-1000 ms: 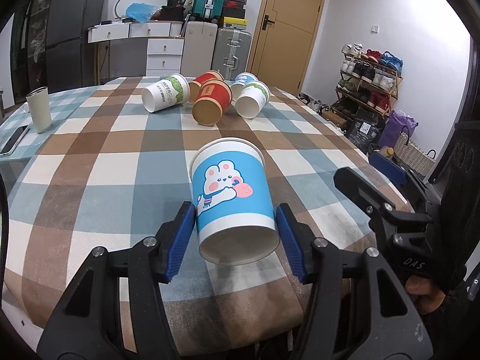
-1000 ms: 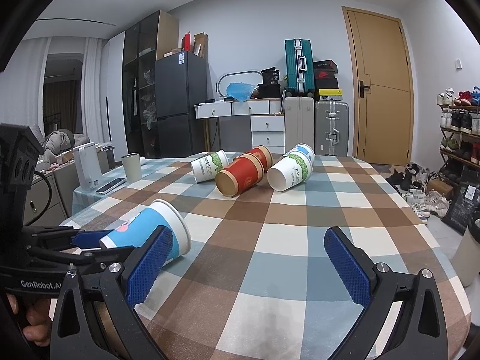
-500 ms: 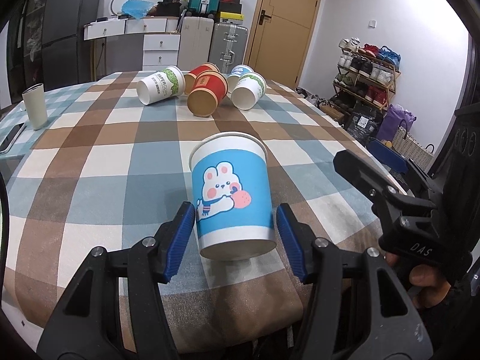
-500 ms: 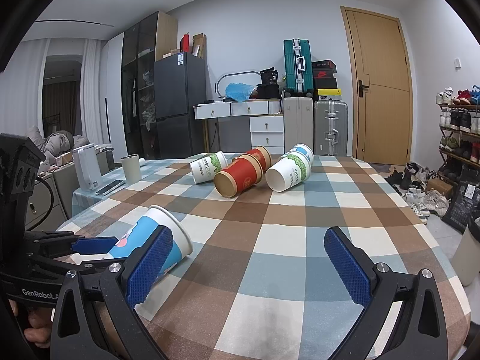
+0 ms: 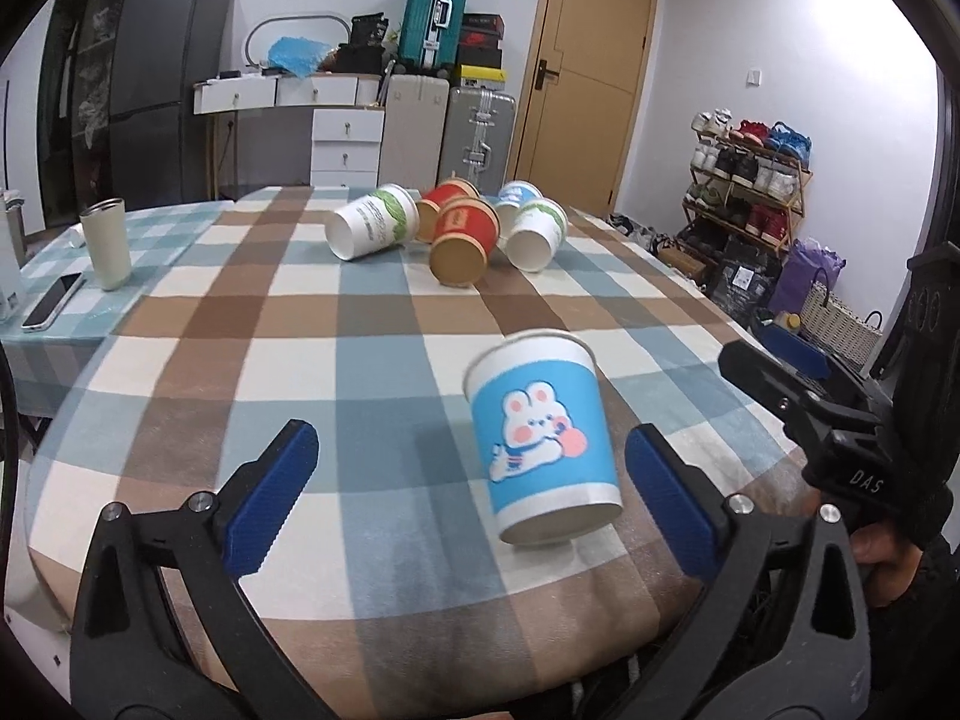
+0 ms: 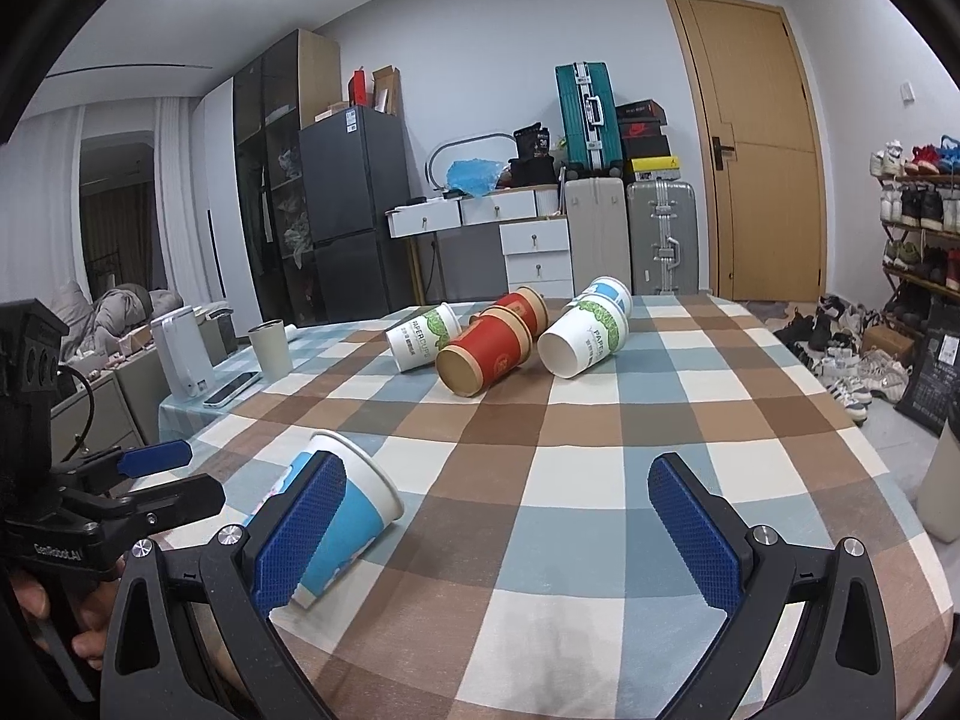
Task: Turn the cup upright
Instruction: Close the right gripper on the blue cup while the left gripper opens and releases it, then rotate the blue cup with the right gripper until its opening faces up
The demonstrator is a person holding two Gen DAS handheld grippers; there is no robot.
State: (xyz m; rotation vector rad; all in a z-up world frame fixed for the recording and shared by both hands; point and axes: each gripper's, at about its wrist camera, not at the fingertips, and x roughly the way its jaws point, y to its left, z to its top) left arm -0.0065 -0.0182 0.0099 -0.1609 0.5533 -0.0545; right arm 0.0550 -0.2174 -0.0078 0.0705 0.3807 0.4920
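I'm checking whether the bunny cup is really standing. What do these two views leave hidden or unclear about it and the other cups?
- Bunny cup: in the left wrist view motion blur hides whether its base sits flat on the tablecloth.
- Same cup, right wrist view: the right hand-held gripper has a finger covering its lower half.
- Light blue cup: mostly hidden behind the white-and-green cup.
- Rear red cup: hidden behind the front red cup.
- Left hand-held gripper: open, touching nothing.

Blue cup [image 5: 543, 441] with a white-and-pink bunny print. The table [image 5: 252, 324] wears brown, blue and cream checks. Red cups [image 5: 465, 240] behind.
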